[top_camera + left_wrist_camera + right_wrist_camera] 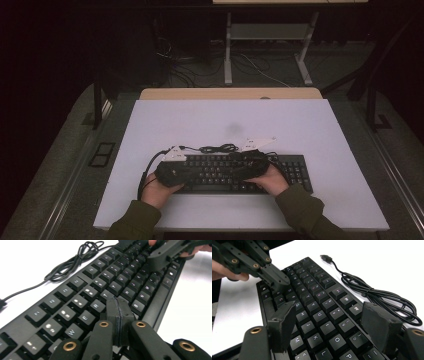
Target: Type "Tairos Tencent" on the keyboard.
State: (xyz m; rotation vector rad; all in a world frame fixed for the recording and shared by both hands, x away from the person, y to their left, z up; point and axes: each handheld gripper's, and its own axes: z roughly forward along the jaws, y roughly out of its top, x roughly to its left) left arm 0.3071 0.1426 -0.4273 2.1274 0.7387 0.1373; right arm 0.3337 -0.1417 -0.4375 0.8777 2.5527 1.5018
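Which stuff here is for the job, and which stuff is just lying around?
For the job:
- flat black plastic keyboard
- left gripper, jaws shut, over the keys
- right gripper, jaws open above the keys

Lying about:
- coiled black keyboard cable
- white table

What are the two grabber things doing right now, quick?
Left gripper: closed, holding nothing, tips over the keyboard.
Right gripper: open, holding nothing, above the keys.

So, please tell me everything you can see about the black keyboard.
The keyboard is black, plastic-looking, with pale letters and a number pad at its right end. It lies flat on the white table, near the front edge. Its black cable lies bundled behind it, plug loose. The shut left tongs hover over its keys; the open right tongs hover above others.
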